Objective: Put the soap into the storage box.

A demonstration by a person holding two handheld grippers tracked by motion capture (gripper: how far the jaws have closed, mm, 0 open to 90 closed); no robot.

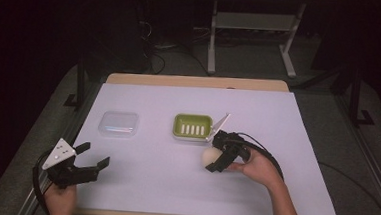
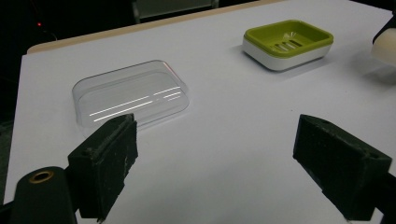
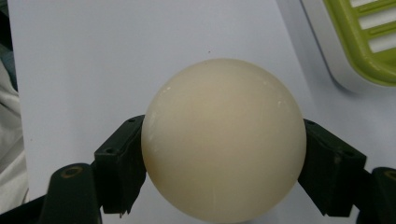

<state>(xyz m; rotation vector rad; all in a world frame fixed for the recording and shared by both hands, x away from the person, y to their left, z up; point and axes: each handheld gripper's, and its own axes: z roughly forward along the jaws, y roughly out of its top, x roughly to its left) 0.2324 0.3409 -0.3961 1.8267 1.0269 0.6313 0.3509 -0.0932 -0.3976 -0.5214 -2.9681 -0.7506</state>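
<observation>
High view: right gripper [image 1: 214, 159] clamped on a cream soap ball [image 1: 209, 156], just off the near right corner of the green soap dish [image 1: 192, 126]; left gripper [image 1: 93, 159] idle, jaws apart, near the table's [image 1: 276, 143] left front; clear lid [image 1: 119, 123] left of the dish. Left gripper view: jaws wide, lid [image 2: 130, 95] ahead, dish [image 2: 288, 43] beyond. Right gripper view: ball [image 3: 223, 137] gripped on both sides, dish [image 3: 369, 42] upper right. Step judged: carrying soap to dish; next, lift over rim, release. No legible writing.

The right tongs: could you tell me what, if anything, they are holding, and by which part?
The right tongs hold the cream soap ball, one jaw against each of its opposite sides, near its widest part. The left tongs stand open, holding nothing.
</observation>
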